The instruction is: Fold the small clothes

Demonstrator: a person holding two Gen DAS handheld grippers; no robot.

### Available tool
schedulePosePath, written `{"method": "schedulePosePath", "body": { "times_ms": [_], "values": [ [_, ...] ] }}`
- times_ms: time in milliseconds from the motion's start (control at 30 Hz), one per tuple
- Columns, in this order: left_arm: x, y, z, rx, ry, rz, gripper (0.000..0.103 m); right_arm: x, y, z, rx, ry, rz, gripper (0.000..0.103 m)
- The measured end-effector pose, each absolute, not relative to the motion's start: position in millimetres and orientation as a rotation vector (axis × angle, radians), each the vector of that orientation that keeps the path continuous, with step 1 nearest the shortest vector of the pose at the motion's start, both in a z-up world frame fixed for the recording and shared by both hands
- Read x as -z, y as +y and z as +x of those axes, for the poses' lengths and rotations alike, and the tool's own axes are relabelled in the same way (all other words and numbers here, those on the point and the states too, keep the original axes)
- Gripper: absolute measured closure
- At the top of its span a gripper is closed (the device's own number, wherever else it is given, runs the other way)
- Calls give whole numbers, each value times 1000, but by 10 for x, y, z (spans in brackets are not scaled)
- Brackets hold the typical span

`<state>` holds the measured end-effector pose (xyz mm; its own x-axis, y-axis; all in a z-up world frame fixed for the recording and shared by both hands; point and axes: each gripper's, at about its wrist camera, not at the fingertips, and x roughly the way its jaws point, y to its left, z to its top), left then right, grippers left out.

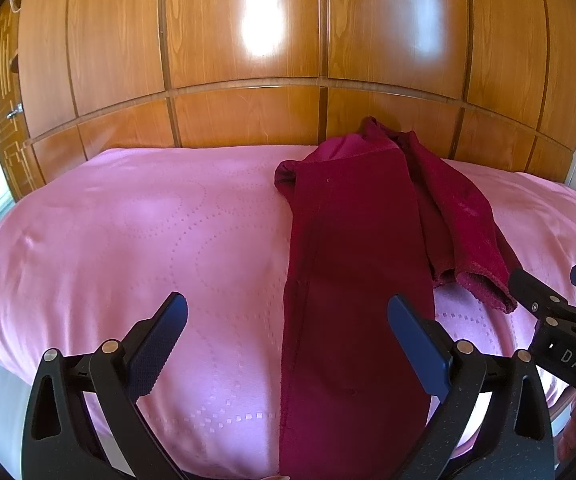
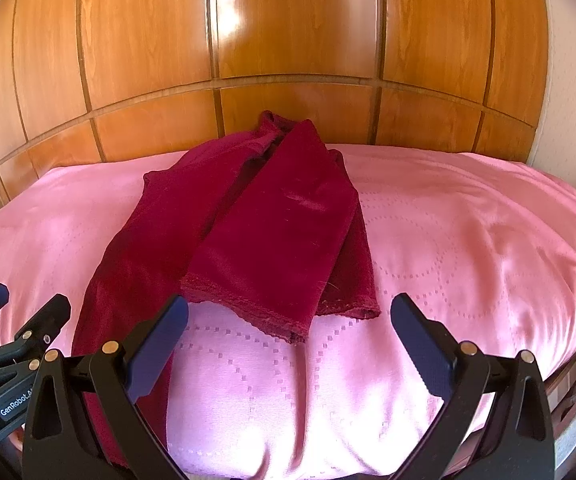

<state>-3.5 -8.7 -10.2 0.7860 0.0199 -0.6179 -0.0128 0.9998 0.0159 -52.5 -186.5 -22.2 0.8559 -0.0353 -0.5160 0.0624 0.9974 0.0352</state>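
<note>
Both tongs, left and right, are hanging wide open, gripping nothing. The velvet trousers on the bed look soft, limp; pinching the hem corners seems best.

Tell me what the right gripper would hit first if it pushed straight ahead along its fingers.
Probably the frayed hem of the dark red garment, which lies between and just ahead of the open right gripper. Depth is unclear, so it may brush the pink bedspread first.

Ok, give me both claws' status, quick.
Left claw: open, holding nothing, above the maroon garment.
Right claw: open, empty, near the garment's hem.
</note>
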Motion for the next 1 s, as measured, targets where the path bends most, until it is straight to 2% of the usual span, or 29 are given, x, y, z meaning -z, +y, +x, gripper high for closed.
{"method": "schedulePosePath", "body": {
  "times_ms": [1000],
  "values": [
    [148, -207, -16, 19, 704, 46, 4, 193, -2007, -493, 67, 553, 75, 2]
  ]
}}
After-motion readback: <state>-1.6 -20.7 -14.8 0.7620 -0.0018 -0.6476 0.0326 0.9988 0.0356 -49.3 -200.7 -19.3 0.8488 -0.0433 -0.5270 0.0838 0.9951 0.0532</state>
